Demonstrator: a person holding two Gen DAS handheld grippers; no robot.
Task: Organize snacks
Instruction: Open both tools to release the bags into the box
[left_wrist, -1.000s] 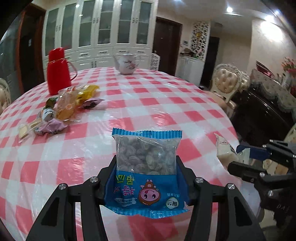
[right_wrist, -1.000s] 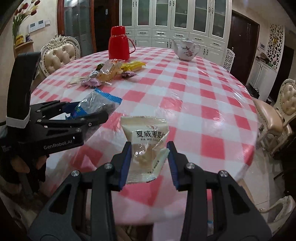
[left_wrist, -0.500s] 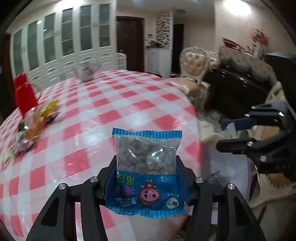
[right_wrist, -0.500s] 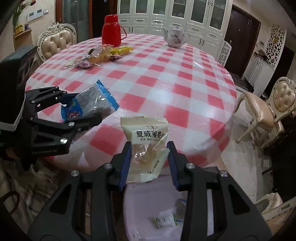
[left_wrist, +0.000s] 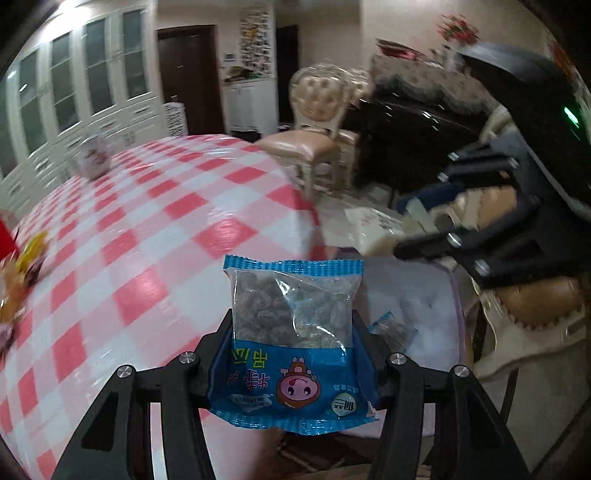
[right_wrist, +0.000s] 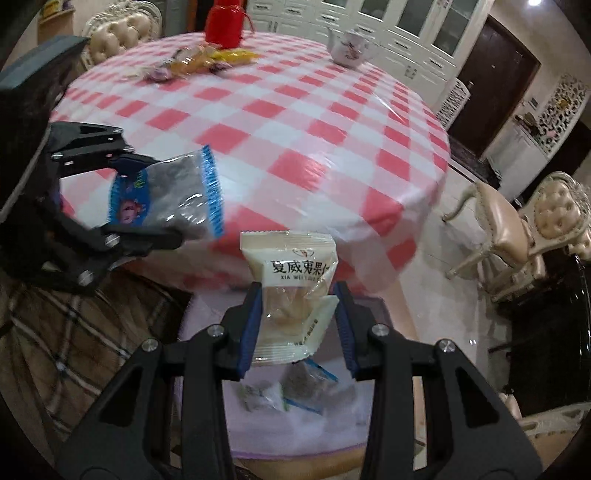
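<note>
Here, beyond the edge of the checked table (right_wrist: 295, 122), the left gripper (left_wrist: 291, 354) is clamped on a blue snack packet (left_wrist: 293, 332) and the right gripper (right_wrist: 297, 321) on a cream snack packet (right_wrist: 291, 291), both above a pale container (right_wrist: 295, 424) beside the table holding packets.

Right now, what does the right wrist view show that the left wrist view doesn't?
Only the right wrist view shows the red flask and the white teapot sharply on the table.

Only the left wrist view shows the dark sideboard.

Both show the blue packet in the left tongs, the cream packet in the right tongs, and the pale bin below holding packets.
</note>
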